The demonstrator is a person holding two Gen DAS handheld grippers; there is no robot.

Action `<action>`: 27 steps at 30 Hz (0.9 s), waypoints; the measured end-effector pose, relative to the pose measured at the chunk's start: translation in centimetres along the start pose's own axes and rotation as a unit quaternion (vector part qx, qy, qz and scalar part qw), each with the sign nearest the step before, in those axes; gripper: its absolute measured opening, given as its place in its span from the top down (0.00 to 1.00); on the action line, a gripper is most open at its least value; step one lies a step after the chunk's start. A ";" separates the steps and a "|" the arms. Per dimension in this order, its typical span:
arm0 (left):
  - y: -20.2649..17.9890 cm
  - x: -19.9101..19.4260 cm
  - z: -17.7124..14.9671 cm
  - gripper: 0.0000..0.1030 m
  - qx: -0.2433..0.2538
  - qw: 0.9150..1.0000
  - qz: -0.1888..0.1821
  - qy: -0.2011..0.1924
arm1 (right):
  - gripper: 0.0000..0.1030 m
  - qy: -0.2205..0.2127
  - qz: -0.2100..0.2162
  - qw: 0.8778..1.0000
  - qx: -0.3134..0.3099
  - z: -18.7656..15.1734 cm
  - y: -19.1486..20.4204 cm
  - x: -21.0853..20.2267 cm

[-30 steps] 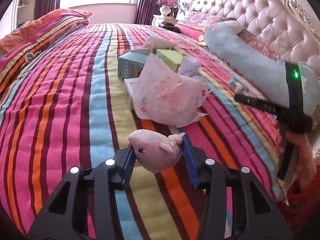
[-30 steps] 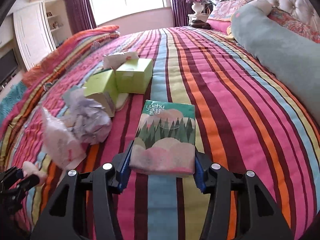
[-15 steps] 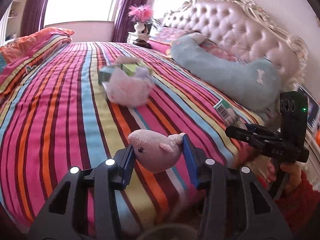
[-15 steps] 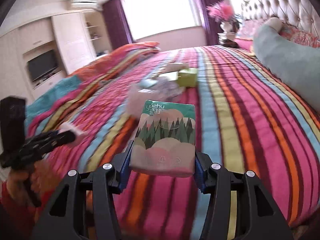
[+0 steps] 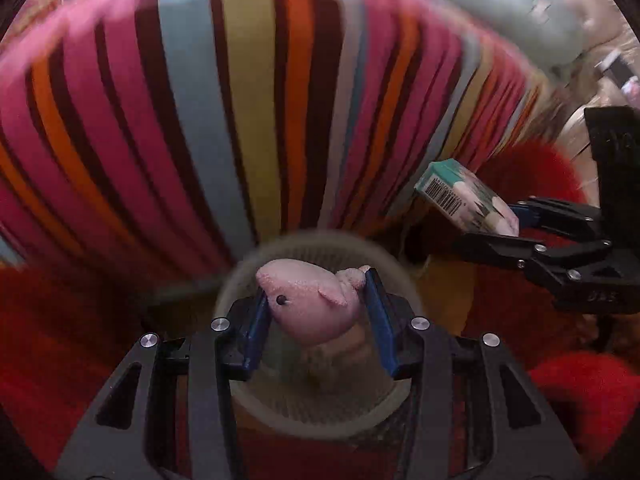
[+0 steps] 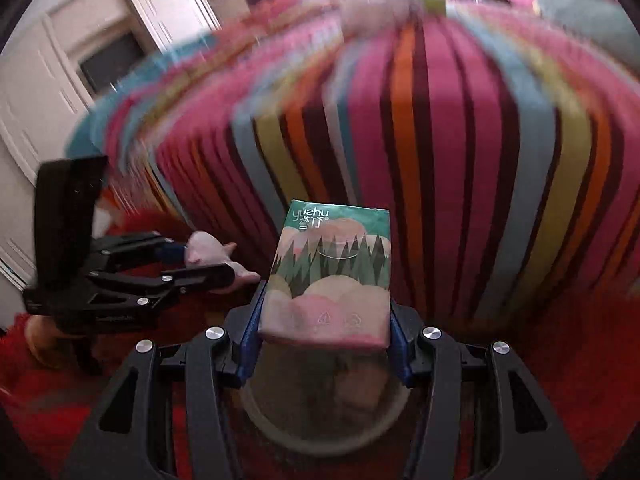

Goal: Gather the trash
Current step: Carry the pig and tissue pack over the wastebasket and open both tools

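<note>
My left gripper (image 5: pixel 316 308) is shut on a small pink plush toy (image 5: pixel 312 300) and holds it over a round mesh waste bin (image 5: pixel 264 256) on the floor by the bed. My right gripper (image 6: pixel 324 320) is shut on a green tissue pack (image 6: pixel 332 272) and holds it over the same bin (image 6: pixel 280 428). The right gripper with the pack (image 5: pixel 464 196) shows at the right of the left wrist view. The left gripper with the pink toy (image 6: pixel 208 252) shows at the left of the right wrist view.
The striped bedspread (image 5: pixel 240 100) hangs down the bed's side just behind the bin. A red rug (image 6: pixel 580 360) covers the floor around it. A long grey-blue bolster (image 5: pixel 460 4) lies on the bed. White cupboards (image 6: pixel 60 80) stand at the far left.
Both grippers have swung off the bed top and down to the floor side, carrying the toy and the tissue pack over the bin. The views are motion-blurred.
</note>
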State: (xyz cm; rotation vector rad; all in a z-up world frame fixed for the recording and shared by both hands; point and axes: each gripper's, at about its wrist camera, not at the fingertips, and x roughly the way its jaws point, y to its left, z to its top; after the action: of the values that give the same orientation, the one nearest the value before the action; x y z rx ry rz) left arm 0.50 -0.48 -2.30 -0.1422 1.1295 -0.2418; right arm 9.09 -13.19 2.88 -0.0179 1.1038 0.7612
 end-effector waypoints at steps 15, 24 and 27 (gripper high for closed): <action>0.1 7.3 -1.4 0.27 -0.006 0.991 -0.003 0.132 | 0.51 0.105 0.006 0.994 0.006 -0.8 0.3 6.4; 0.9 7.7 -1.7 0.14 -0.014 0.990 0.013 0.141 | 0.20 0.098 -0.006 0.995 0.025 -3.4 0.5 5.8; 1.2 7.8 -1.8 0.12 -0.020 0.989 0.007 0.144 | 0.20 0.099 -0.009 0.995 0.030 -4.1 0.3 5.7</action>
State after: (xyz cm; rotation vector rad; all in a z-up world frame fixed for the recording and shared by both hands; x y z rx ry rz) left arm 2.15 -1.32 -10.24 -0.1366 1.4216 -0.2317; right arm 6.99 -11.43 -3.58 -0.0540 1.3139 0.7214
